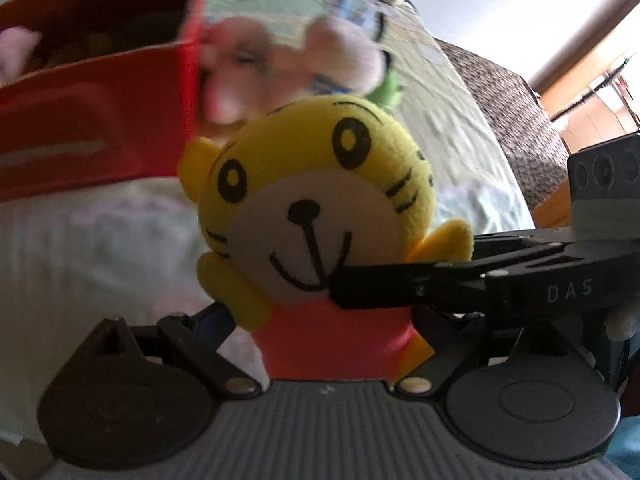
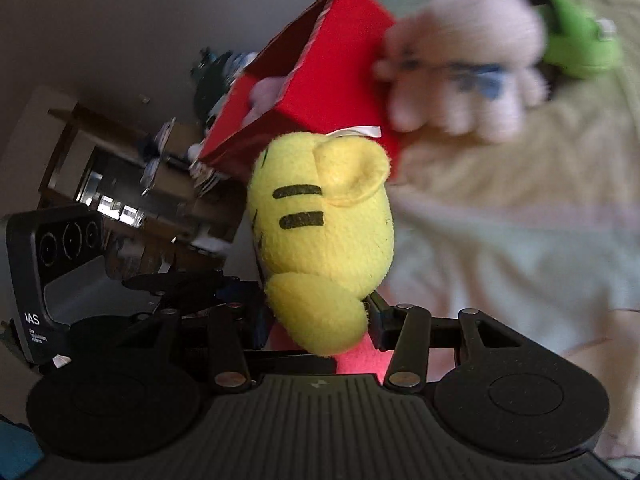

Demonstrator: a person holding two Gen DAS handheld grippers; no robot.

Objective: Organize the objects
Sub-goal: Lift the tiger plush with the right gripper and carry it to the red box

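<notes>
A yellow tiger plush (image 1: 308,208) with a red shirt is held above the bed by both grippers. My left gripper (image 1: 324,320) is shut on its red body, face toward the camera. My right gripper (image 2: 320,320) is shut on the same plush (image 2: 320,224), seen from the side; its black finger (image 1: 372,286) crosses in from the right under the chin. A red storage box (image 1: 100,120) stands behind at the left with plush toys inside; it also shows in the right wrist view (image 2: 320,80).
A pink plush (image 1: 288,64) lies on the bed beside the box's corner, with a green plush (image 1: 386,88) behind it. The pale bedspread (image 1: 452,128) stretches right to a dark patterned edge. A wooden shelf unit (image 2: 120,184) stands off the bed.
</notes>
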